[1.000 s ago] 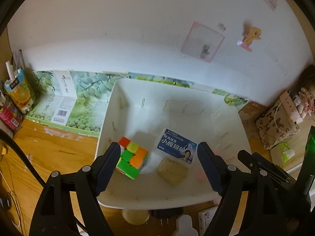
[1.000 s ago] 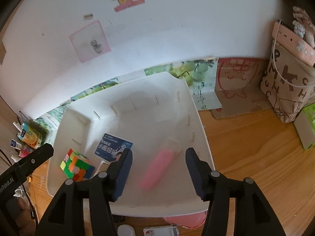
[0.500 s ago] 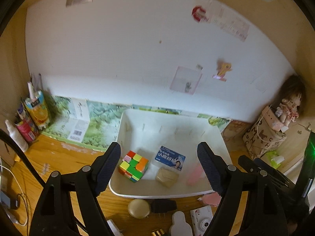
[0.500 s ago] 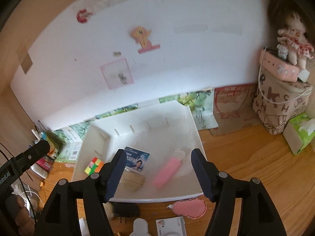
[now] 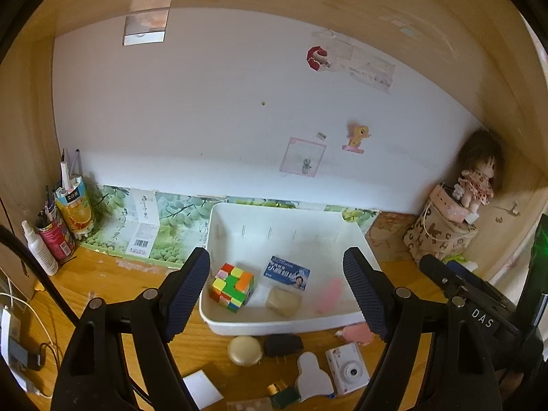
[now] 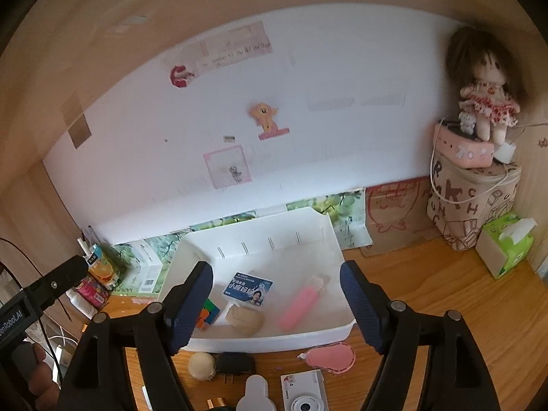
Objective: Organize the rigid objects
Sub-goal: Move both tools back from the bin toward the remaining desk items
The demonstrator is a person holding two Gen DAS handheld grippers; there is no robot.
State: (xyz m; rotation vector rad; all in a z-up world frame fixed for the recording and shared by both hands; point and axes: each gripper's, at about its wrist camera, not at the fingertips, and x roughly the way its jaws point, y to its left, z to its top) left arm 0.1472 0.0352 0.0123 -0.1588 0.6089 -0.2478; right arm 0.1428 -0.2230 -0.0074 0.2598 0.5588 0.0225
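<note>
Two grippers hang over a wooden desk [image 5: 102, 274], and both have their jaws wide apart with nothing between them. The left gripper [image 5: 276, 291] fills the bottom of the left wrist view. The right gripper [image 6: 275, 303] fills the bottom of the right wrist view.

A white bin [image 5: 274, 323] sits in the middle of each frame, against the wall. Four things lie inside it. A color cube [image 5: 232, 287] is at the lower left of the bin. A blue card [image 5: 287, 273] (it has a small face on it) lies flat near the middle. A tan lump [image 5: 283, 302] sits just below the card. A pink tube [image 6: 301, 303] lies slanted at the right side of the bin.

More things wait on the desk at the bottom of the frame, just in front of the bin. A round tan case [image 5: 245, 350] is beside a black plug [image 5: 283, 345]. A white camera [image 5: 347, 367] is further right. A pink pouch [image 6: 331, 356] lies right by the bin's front wall.

A doll [image 6: 486, 102] sits on a box at the upper right of the right wrist view.
</note>
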